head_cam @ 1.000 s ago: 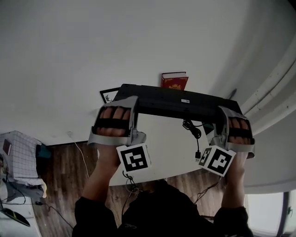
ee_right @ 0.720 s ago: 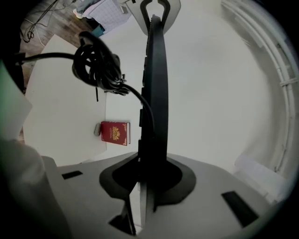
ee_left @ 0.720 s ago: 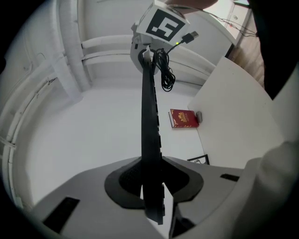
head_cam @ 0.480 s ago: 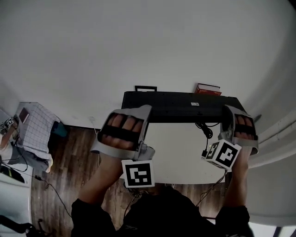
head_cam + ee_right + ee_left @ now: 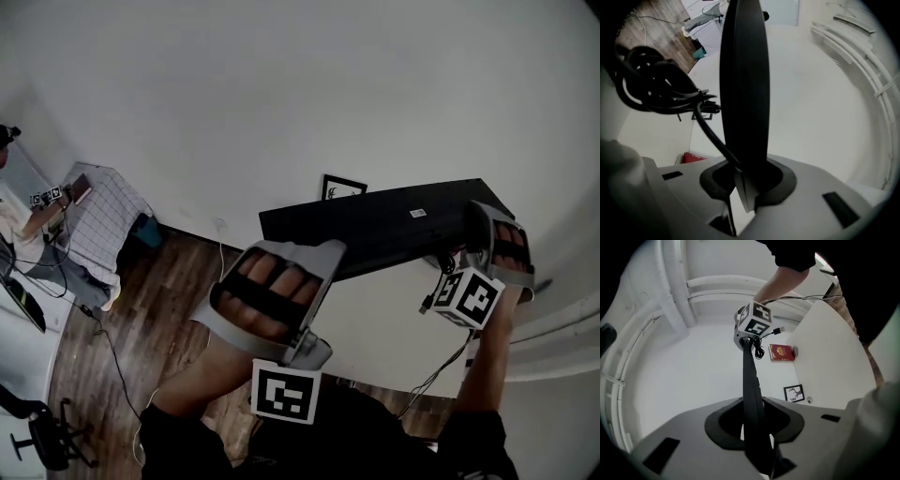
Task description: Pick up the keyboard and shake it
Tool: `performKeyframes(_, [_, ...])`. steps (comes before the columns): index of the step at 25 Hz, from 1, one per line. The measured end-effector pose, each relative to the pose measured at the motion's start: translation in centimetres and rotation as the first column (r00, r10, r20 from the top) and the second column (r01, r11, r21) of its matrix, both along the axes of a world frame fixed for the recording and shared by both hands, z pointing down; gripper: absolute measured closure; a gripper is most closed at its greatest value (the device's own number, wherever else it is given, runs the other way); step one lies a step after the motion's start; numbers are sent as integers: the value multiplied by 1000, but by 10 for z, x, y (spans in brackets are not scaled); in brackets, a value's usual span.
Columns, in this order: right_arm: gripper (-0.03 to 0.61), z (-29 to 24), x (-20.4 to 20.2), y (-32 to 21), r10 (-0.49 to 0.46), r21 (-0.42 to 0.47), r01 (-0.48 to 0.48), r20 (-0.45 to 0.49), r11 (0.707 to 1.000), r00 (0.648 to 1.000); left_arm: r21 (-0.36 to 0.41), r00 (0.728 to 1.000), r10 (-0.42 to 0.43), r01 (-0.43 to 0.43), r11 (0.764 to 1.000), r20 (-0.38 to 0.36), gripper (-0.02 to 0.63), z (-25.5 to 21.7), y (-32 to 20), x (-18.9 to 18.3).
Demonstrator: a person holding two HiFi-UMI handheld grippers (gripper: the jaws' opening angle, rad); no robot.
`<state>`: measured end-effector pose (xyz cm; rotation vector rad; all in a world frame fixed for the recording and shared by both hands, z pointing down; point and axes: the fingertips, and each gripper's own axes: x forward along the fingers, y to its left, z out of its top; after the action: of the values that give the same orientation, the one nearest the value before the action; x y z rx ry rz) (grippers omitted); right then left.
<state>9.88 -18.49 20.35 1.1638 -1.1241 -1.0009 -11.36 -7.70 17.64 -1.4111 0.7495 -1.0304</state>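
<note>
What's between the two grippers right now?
The keyboard spans the stretch, its ends clamped in the left gripper and right gripper; its coiled cable hangs near the right one. The head view shows it.

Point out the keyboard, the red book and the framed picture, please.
keyboard [image 5: 375,230], head view, middle of underside.
red book [image 5: 781,352], left gripper view, its cover.
framed picture [image 5: 342,187], head view, its white face.

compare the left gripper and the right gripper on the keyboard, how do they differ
The left gripper clamps the keyboard by its left end, the right gripper by its right end. In the head view the left gripper sits lower and nearer, the right gripper higher, so the keyboard slants. A cable hangs beside the right gripper's jaws, none by the left gripper's. Both are shut on the keyboard, off the table.
</note>
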Motion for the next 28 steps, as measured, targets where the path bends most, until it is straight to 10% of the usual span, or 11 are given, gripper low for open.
performKeyframes(9, [486, -14, -42, -34, -166, 22, 165, 63, 986, 984, 56, 998, -60, 58, 997, 35, 514, -23, 11, -15])
performKeyframes(28, [485, -34, -22, 55, -17, 48, 22, -85, 999, 996, 28, 980, -182, 185, 982, -81, 515, -10, -34, -37])
